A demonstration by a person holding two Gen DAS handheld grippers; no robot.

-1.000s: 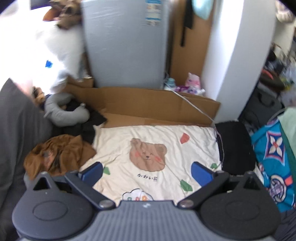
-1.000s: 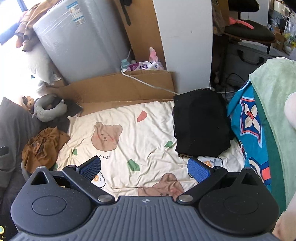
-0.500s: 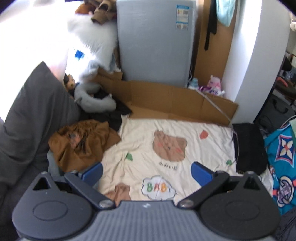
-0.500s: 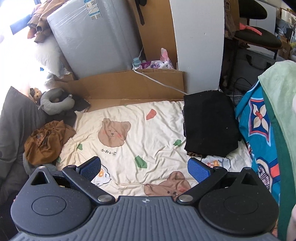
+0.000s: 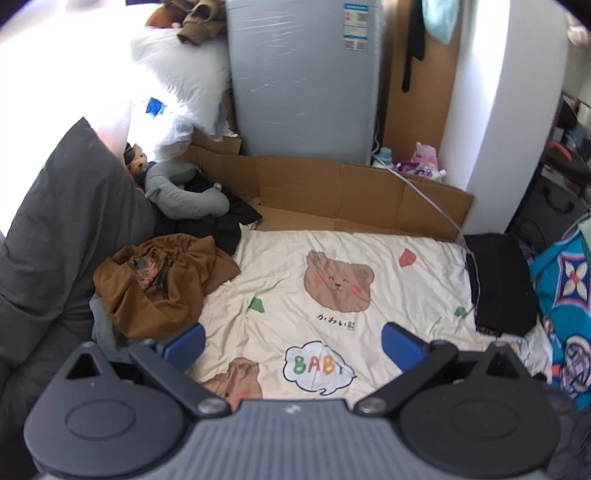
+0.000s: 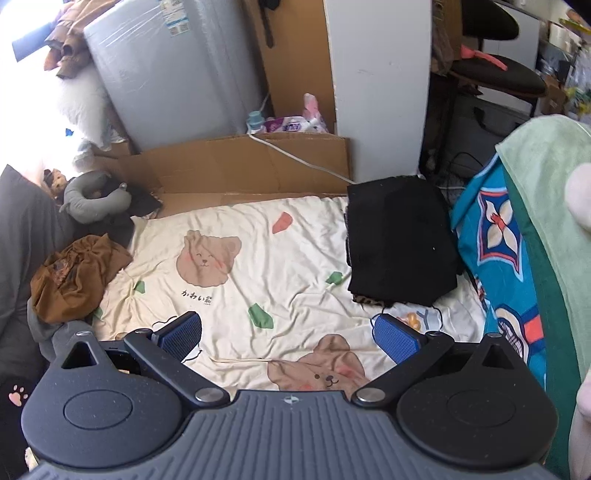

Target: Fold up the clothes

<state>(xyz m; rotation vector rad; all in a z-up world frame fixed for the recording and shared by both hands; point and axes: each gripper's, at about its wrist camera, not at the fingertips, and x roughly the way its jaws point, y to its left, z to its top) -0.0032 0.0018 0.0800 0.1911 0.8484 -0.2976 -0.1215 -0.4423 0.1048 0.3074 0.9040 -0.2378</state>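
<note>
Both claws hang spread and empty above the bed: the left claw (image 5: 293,341) and the right claw (image 6: 288,332). A crumpled brown garment (image 5: 159,284) sits at the sheet's (image 5: 295,306) left edge, partly covering grey cloth I can't identify. A folded black garment (image 6: 399,240) lies at the right edge, hiding something patterned beneath.

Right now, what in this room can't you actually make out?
- Window area, left wrist view: washed out by glare.
- Leopard-print cloth, right wrist view: mostly hidden under the folded black garment.
- Appliance label, left wrist view: print too small.
- Grey garment, left wrist view: buried under the crumpled brown garment.
</note>
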